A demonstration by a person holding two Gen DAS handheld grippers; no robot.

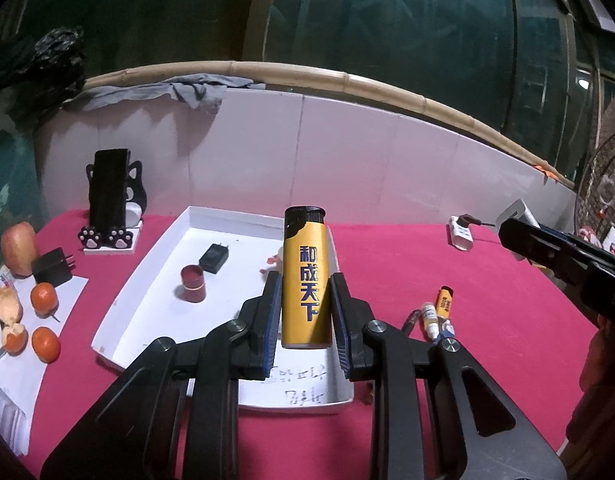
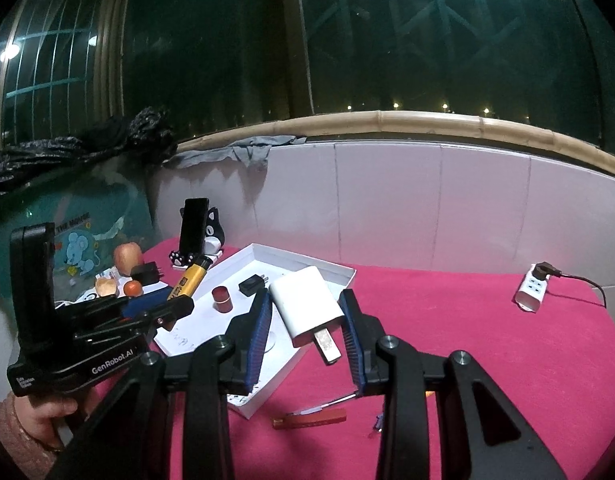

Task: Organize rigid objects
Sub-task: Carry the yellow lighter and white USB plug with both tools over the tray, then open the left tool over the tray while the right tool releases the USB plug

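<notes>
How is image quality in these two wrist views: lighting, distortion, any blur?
Left wrist: strong fisheye bending, dark windows, yet the yellow lighter in the left gripper reads sharp. Right wrist: same curvature, lamp glints in the glass, white charger in the right gripper well lit; no obvious motion blur.

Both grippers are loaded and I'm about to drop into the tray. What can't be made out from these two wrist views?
- Handwriting on the white tray floor: left wrist view, partly behind the left gripper and yellow lighter; illegible.
- Small pinkish item in the tray: left wrist view, mostly behind the lighter.
- Tray's near corner: right wrist view, covered by the right gripper and white charger.
- Small bottles on the cloth: labels too small.
</notes>
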